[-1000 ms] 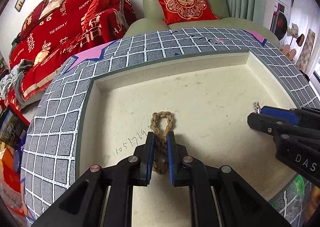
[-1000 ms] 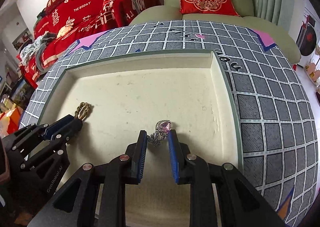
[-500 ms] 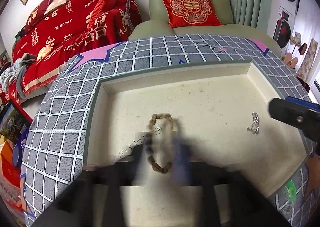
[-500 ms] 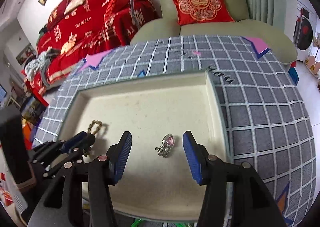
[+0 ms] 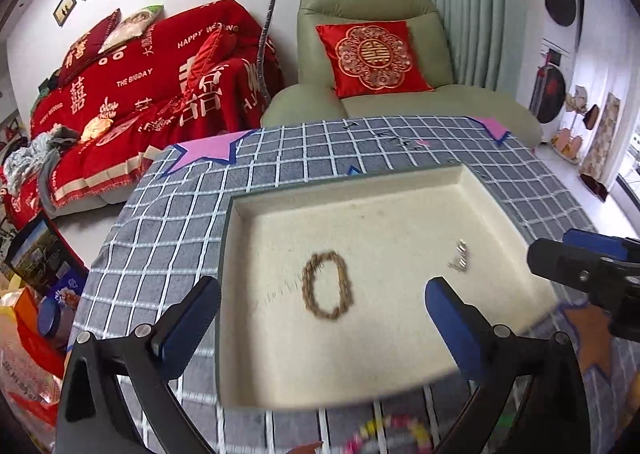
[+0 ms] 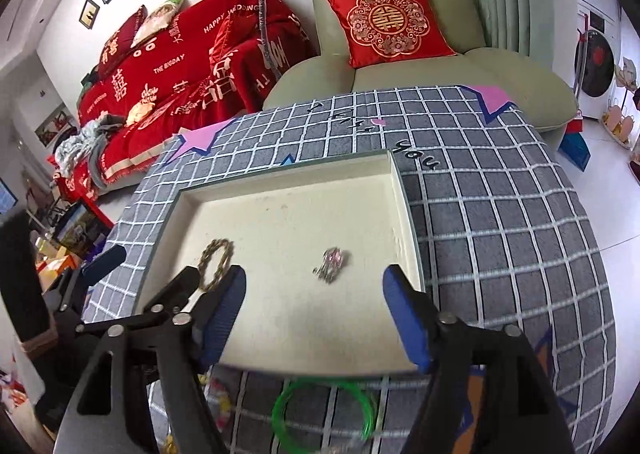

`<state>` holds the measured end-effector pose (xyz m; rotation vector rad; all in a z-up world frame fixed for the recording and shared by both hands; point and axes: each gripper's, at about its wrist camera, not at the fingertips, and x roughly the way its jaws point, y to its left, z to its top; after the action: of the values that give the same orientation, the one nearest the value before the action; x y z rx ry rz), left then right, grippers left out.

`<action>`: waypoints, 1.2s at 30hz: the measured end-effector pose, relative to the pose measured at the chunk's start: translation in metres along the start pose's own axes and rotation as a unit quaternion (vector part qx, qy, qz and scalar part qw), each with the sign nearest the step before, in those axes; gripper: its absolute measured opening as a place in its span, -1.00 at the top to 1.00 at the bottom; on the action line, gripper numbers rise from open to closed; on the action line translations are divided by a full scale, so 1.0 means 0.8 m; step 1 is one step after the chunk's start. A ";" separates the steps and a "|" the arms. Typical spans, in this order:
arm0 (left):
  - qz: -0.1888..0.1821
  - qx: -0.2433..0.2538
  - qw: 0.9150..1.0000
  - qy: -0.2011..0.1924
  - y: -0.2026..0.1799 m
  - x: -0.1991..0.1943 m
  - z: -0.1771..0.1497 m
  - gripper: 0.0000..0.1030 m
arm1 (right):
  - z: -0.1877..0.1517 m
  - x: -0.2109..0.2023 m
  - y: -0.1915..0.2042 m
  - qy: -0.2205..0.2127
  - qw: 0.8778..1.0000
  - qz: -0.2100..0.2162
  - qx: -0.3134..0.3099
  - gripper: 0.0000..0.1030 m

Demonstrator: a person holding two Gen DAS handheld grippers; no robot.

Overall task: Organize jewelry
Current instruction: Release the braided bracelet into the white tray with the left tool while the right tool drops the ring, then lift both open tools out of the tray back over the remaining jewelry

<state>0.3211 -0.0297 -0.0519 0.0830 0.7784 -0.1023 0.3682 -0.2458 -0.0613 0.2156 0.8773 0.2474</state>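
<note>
Both hand-held grippers, left (image 5: 320, 318) and right (image 6: 314, 314), have just been opening and hold nothing; the bracelet (image 5: 327, 284) and ring (image 6: 331, 264) lie apart in the tray (image 6: 288, 173)

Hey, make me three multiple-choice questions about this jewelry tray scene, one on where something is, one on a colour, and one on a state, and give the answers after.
1. Where does the braided gold bracelet lie?
A. inside the cream tray
B. on the checked cloth
C. on the armchair

2. What colour is the bangle on the cloth in front of the tray?
A. red
B. green
C. white

3. How does the left gripper stand?
A. shut on the bracelet
B. shut on nothing
C. open, holding nothing

Answers:
1 A, it rests on the tray floor, left of the pink-stone piece.
2 B, a translucent green ring shows in the right wrist view.
3 C, its blue fingers stand wide apart, clear of the bracelet.
</note>
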 end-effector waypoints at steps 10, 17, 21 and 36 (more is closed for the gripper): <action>-0.013 -0.012 1.000 0.012 0.019 -0.092 -0.071 -1.00 | -0.053 -0.065 0.011 -0.009 1.000 0.009 -0.003 -0.77; -0.009 -0.034 0.999 0.034 0.032 -0.125 -0.124 -1.00 | -0.098 -0.102 0.011 -0.006 1.000 0.012 0.006 -0.77; -0.021 -0.037 0.998 0.053 0.030 -0.135 -0.151 -1.00 | -0.123 -0.120 0.011 -0.005 1.000 0.008 0.004 -0.77; -0.043 -0.058 0.993 0.098 -0.008 -0.145 -0.213 -1.00 | -0.225 -0.143 -0.003 0.038 0.999 -0.022 0.016 -0.77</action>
<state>0.1193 -0.0096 -0.0911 -0.0518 0.9824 -0.1318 0.1579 -0.2671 -0.0900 0.2167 0.9613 0.2024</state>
